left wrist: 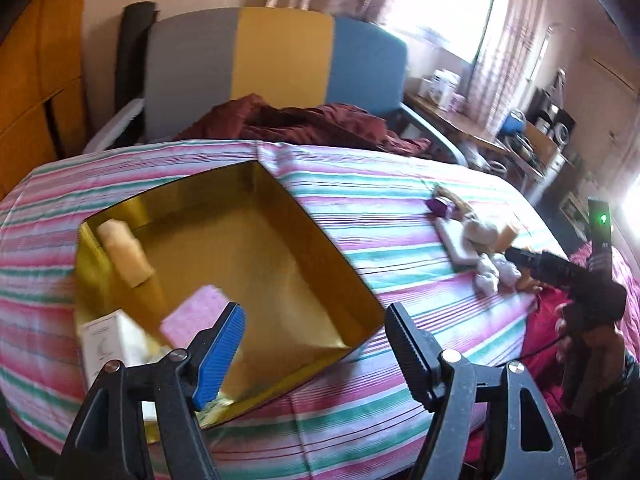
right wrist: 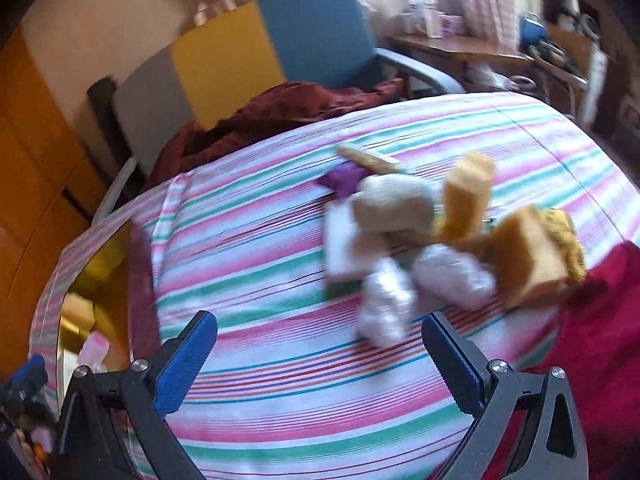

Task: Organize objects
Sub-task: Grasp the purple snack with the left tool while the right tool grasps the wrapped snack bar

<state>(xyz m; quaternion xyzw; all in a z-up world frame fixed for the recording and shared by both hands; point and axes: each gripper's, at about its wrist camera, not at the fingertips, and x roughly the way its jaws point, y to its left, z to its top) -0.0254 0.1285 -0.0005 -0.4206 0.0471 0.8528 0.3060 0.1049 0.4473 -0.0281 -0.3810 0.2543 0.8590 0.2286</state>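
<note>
A gold open box point(left wrist: 256, 248) lies on the striped bed. In it are a cream sponge point(left wrist: 124, 252), a pink sponge point(left wrist: 196, 314) and a white carton point(left wrist: 108, 344). My left gripper point(left wrist: 316, 352) is open and empty above the box's near edge. A pile of small objects point(right wrist: 432, 240) lies on the bed: white wrapped bundles point(right wrist: 384, 308), yellow sponges point(right wrist: 528, 256), a white pad point(right wrist: 340, 248) and a purple item point(right wrist: 346, 178). My right gripper point(right wrist: 320, 364) is open and empty just short of the pile; it also shows in the left wrist view point(left wrist: 560, 268).
The striped bedspread point(right wrist: 260, 260) covers the bed. A maroon cloth point(left wrist: 312, 120) lies at the far edge before a grey, yellow and blue chair point(left wrist: 280, 52). A red blanket point(right wrist: 600, 320) lies at the right. A cluttered desk point(left wrist: 472, 120) stands beyond.
</note>
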